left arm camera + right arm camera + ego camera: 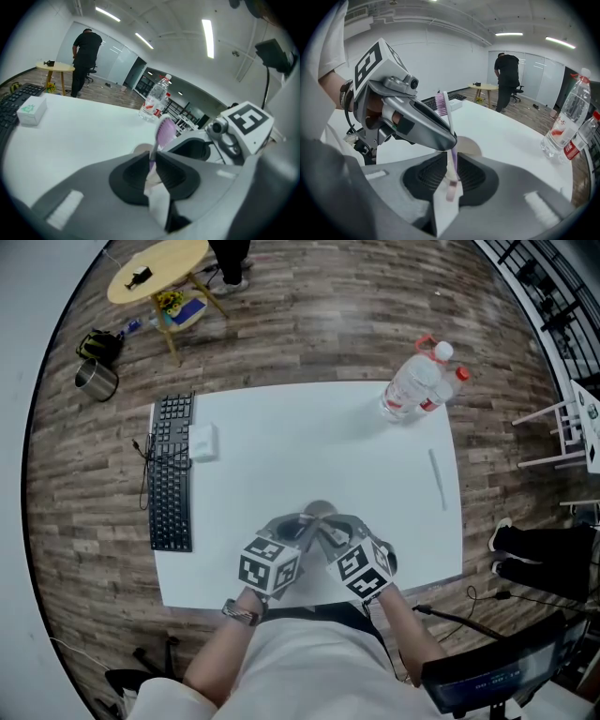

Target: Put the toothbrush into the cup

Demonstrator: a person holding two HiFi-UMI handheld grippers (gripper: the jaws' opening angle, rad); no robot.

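Toothbrush (448, 115) between jaws; overhead, seemingly hidden

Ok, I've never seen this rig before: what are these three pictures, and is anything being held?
There is no robot arm here: a person holds a two-jaw gripper in each hand. The head view comes from a camera on the person's head, looking down at the white table. The other two cameras ride on the left gripper and right gripper. On the table lie a keyboard, a small white box and water bottles. Both grippers are closed on one toothbrush, bristles up. The beige rim behind it is probably the cup.
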